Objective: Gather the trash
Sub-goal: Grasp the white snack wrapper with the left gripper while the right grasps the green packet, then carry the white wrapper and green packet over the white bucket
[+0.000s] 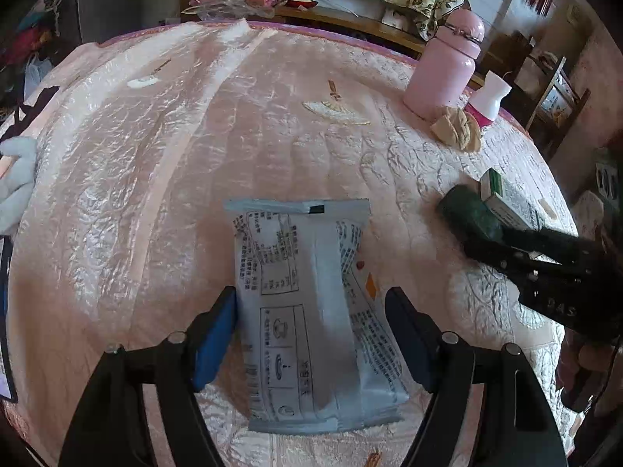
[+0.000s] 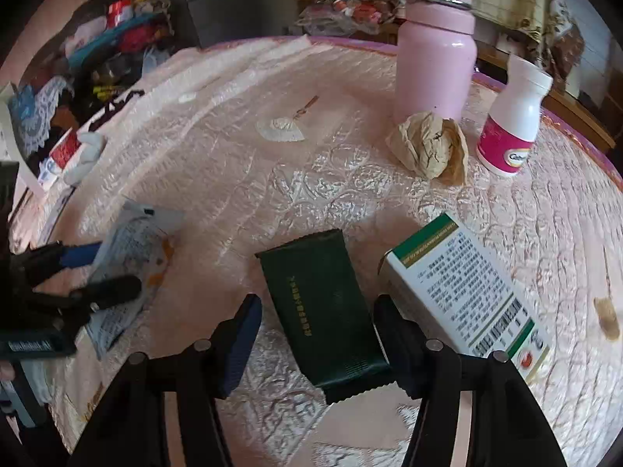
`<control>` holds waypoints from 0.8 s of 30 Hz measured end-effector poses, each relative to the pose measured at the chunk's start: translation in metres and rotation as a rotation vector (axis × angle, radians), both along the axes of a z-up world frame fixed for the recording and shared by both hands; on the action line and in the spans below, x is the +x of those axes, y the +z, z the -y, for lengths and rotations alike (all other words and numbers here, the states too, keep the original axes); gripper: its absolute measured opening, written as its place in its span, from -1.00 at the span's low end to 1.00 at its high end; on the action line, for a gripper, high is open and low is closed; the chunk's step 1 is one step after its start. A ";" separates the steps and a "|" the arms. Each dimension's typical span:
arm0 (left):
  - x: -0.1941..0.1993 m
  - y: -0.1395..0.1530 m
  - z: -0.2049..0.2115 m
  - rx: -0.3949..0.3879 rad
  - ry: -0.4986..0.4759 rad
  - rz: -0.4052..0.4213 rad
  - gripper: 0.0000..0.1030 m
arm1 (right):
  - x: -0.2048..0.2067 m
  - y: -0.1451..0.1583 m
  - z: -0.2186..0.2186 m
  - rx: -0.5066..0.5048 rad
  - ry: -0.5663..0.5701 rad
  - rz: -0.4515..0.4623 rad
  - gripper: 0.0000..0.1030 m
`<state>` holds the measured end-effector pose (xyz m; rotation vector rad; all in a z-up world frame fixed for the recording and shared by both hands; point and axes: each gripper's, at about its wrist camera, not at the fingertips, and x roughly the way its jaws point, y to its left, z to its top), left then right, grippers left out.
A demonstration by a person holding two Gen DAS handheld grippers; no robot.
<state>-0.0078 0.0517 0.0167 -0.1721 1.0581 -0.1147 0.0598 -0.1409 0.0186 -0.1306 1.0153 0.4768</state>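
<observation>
The grey wrapper [image 1: 311,311] lies flat on the pink quilted bed [image 1: 155,155], printed side up, creased and empty-looking, squarely between the pads of the left tongs [image 1: 311,334]. The left pad touches its edge while the right pad stands just off, so those tongs are open around it, not yet pinching. The dark green packet [image 2: 323,311] lies likewise between the right tongs [image 2: 315,346], whose right pad meets its edge and whose left one is apart: open too. Both wrappers are thin and slack, so I judge the tongs should press down into the soft quilt and close slowly, letting the film buckle upward into a ridge to grip. A white box [image 2: 463,292] sits just beside the green packet; crumpled brown paper [image 2: 428,148] waits farther off.
</observation>
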 end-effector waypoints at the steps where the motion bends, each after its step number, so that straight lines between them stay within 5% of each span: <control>1: -0.002 0.001 0.000 -0.002 -0.001 -0.001 0.01 | -0.003 0.001 0.001 0.018 -0.006 0.001 -0.33; 13: -0.045 0.029 0.056 -0.104 -0.127 0.040 0.00 | -0.094 0.030 0.053 0.141 -0.150 0.041 -0.37; 24: -0.082 0.040 0.156 -0.087 -0.304 0.063 0.00 | -0.186 0.051 0.146 0.137 -0.359 0.099 -0.37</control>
